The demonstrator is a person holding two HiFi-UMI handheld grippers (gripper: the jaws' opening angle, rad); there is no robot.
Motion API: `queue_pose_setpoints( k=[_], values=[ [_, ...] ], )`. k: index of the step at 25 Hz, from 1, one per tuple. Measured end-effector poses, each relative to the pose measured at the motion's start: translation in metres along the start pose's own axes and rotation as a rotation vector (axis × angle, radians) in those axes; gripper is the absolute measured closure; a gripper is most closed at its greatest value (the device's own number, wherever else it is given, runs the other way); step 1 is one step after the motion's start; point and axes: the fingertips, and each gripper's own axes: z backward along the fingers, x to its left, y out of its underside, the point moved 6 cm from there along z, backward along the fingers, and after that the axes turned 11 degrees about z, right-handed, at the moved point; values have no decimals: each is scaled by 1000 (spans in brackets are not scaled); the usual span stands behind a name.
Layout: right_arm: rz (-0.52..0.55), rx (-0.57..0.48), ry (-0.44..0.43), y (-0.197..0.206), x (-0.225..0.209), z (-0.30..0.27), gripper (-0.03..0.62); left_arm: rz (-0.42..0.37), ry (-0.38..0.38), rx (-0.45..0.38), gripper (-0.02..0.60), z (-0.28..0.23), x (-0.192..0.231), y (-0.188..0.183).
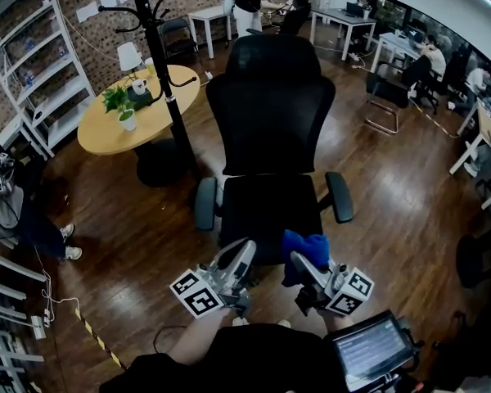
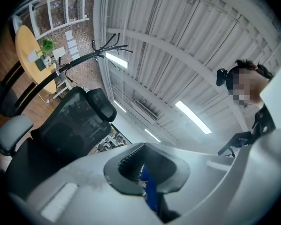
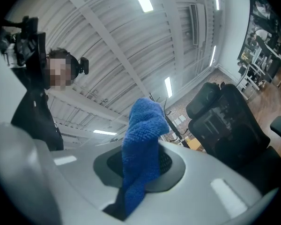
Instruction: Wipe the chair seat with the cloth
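Observation:
The black office chair [image 1: 270,113] stands in front of me, and its seat [image 1: 266,207] faces me between two grey armrests. A blue cloth [image 1: 304,250] hangs bunched just above the seat's front right edge, with my right gripper [image 1: 309,270] shut on it. In the right gripper view the cloth [image 3: 141,149] sticks up out of the shut jaws of the right gripper [image 3: 141,179]. My left gripper [image 1: 239,262] hovers at the seat's front left edge, apart from the cloth. In its own view the left gripper [image 2: 144,148] is shut, and a blue sliver shows through the slit.
A black coat stand [image 1: 159,47] and a round wooden table [image 1: 106,129] with potted plants are at the left behind the chair. White shelves [image 1: 41,64] line the brick wall. A person's legs [image 1: 33,232] are at the far left. A tablet screen [image 1: 370,350] is low on the right.

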Motion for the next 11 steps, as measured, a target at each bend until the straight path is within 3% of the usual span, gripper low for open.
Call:
queue_pose_setpoints(
  k=[11],
  values=[
    [13,0,11,2,4,5,545,-3,3,21,588,1,0,3]
  ],
)
